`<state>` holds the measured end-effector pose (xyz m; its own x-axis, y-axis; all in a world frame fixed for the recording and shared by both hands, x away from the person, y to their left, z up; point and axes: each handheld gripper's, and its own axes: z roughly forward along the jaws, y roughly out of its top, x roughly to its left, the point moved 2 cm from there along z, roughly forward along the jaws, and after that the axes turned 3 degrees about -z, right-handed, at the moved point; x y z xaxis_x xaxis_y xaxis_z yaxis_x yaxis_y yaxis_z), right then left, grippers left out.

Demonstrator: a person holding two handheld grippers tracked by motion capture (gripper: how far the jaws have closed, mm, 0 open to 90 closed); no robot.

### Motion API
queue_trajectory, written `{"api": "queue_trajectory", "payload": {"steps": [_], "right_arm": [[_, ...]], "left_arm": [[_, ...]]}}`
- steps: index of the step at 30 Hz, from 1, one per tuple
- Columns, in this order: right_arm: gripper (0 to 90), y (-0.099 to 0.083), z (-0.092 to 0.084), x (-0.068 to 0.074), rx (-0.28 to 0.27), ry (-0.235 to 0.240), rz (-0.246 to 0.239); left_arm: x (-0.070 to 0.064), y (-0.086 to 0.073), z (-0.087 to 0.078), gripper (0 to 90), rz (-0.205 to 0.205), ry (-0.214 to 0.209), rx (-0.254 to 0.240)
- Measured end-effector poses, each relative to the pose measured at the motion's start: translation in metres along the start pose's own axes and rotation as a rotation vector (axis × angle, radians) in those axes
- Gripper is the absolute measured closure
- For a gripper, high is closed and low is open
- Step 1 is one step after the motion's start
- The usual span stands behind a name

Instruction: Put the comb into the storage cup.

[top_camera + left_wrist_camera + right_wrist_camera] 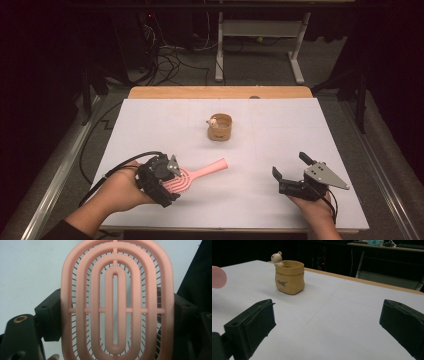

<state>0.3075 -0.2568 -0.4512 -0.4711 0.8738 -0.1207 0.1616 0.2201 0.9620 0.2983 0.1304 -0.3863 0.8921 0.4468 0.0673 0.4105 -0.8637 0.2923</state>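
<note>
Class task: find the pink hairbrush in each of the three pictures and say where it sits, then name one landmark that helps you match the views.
High view: pink hairbrush at lower left, its head between the left gripper's jaws.
Left gripper view: its head fills the centre, jaws at both sides.
Right gripper view: handle tip at the left edge.
Shared landmark: tan pot.

One pink hairbrush (192,176) is counted at near left, one tan pot (220,127) at far centre, and two grippers at the near edge.
</note>
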Motion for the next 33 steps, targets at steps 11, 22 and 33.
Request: {"api": "queue_trajectory", "payload": {"steps": [11, 22, 33], "right_arm": [[0.6, 0.023, 0.034, 0.009, 0.026, 0.05, -0.051], [0.5, 0.034, 0.056, 0.021, 0.017, 0.059, -0.14], [0.5, 0.012, 0.054, 0.023, 0.108, 0.055, -0.258]], "left_arm": [[0.003, 0.017, 0.018, 18.3, -0.007, -0.032, -0.021], [0.017, 0.021, 0.015, 18.4, -0.044, -0.026, -0.037], [0.021, 0.045, 0.013, 18.3, -0.032, -0.004, -0.017]]}}
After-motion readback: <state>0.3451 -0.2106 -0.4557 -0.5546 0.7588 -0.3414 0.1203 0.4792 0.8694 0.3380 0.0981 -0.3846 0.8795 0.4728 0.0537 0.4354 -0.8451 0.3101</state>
